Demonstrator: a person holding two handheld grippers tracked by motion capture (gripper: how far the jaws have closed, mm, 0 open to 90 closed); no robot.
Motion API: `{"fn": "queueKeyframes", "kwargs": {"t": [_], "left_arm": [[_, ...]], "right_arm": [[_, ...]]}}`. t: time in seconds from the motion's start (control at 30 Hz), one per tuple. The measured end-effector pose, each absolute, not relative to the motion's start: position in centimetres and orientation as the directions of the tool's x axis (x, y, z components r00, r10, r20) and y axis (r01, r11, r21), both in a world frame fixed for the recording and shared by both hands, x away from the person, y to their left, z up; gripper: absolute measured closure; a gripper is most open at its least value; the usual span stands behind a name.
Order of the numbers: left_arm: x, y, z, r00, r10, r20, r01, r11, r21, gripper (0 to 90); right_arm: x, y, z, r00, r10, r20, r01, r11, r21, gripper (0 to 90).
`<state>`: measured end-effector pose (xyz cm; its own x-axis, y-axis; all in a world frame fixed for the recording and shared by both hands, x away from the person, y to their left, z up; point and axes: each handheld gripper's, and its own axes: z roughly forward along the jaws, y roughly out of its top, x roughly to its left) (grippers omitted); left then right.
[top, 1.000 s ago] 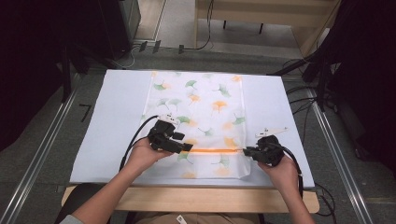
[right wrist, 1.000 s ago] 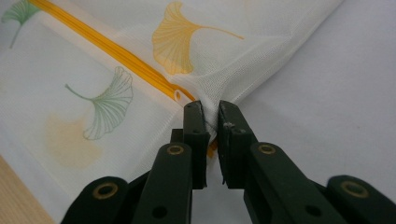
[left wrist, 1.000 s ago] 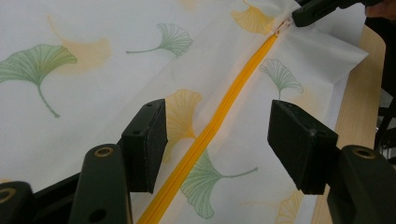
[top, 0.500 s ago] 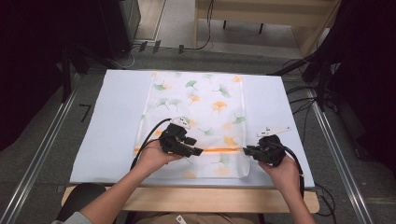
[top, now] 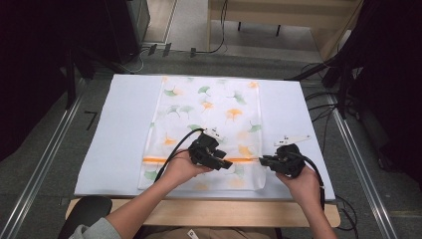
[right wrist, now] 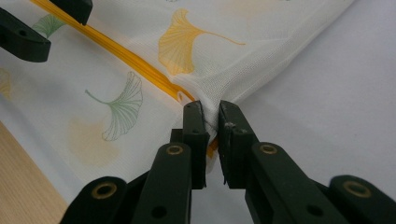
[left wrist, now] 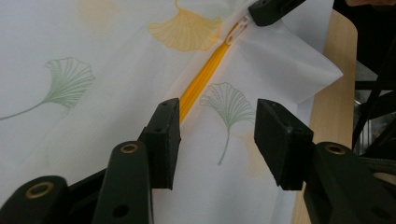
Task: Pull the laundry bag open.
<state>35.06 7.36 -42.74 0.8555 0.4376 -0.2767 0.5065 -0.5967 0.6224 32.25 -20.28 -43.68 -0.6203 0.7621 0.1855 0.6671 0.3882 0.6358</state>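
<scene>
White table bears a leaf-print bag; left gripper gapes over its zipper, right gripper pinches the bag's edge.

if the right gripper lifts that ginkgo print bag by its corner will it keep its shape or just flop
Probably flop: the mesh bag already puckers where the right gripper pinches its edge. It looks thin and light, lying flat on the white mat. The orange zipper may be the only slightly stiffer line.

Grey floor with cables surrounds the wooden-edged table; dark surroundings.
</scene>
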Motion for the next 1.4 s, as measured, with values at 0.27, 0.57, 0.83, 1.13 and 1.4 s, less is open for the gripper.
{"fn": "queueKeyframes", "kwargs": {"t": [0.27,0.57,0.83,1.13,1.4], "left_arm": [[35.1,5.7,-43.0,0.857,0.432,-0.281,0.505,-0.600,0.620,53.1],[35.0,4.0,-43.3,0.864,0.416,-0.283,0.496,-0.609,0.619,53.3],[34.9,2.9,-43.5,0.873,0.401,-0.278,0.482,-0.623,0.616,53.3],[35.0,1.6,-43.9,0.884,0.397,-0.246,0.459,-0.638,0.619,56.7],[35.5,1.4,-44.5,0.884,0.397,-0.245,0.458,-0.635,0.622,59.6]], "right_arm": [[32.2,-20.2,-43.6,-0.616,0.765,0.187,0.671,0.386,0.633,83.1],[32.3,-20.2,-43.6,-0.620,0.762,0.187,0.669,0.388,0.634,83.0],[32.3,-20.2,-43.6,-0.626,0.759,0.180,0.661,0.395,0.638,83.1],[32.1,-20.1,-43.4,-0.644,0.744,0.176,0.645,0.405,0.649,83.2],[31.8,-19.8,-42.9,-0.700,0.691,0.182,0.599,0.429,0.676,83.7]]}}
